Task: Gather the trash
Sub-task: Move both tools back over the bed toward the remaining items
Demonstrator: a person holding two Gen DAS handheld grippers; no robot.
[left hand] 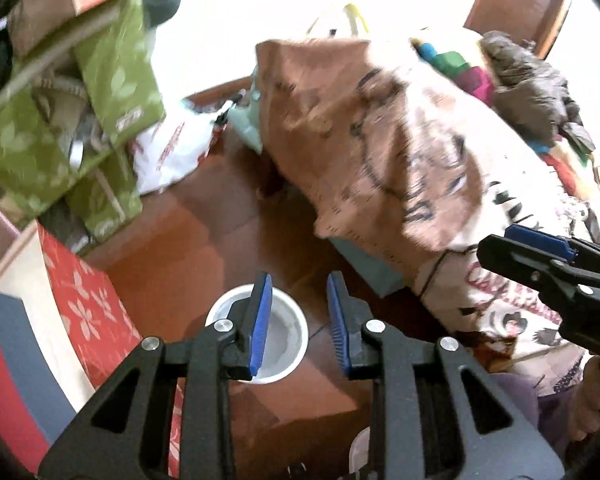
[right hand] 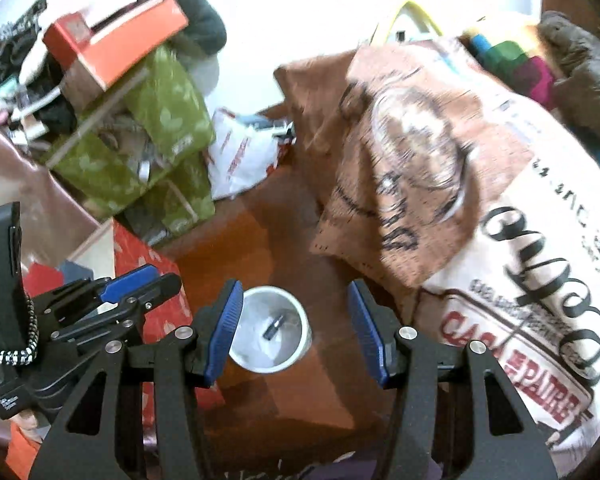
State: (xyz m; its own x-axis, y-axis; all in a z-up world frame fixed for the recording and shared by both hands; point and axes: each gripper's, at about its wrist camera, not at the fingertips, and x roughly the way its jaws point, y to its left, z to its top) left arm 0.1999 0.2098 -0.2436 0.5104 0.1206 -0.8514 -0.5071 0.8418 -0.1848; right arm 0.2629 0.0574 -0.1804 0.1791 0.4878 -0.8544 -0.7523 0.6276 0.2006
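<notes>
Little of the collecting looks done: the white cup (right hand: 269,330) stands on the brown wooden counter (right hand: 260,232), out toward its middle, with neither tool gripping it. Boxes, bags and a printed pillow (right hand: 480,220) crowd the far and right edges. The cup is upright, its long axis vertical and its mouth facing up; a small dark item (right hand: 272,327) lies inside. The right tool (right hand: 296,332) hangs wide above it. The left tool (left hand: 298,320) is moderately spread and empty, one finger over the rim.
</notes>
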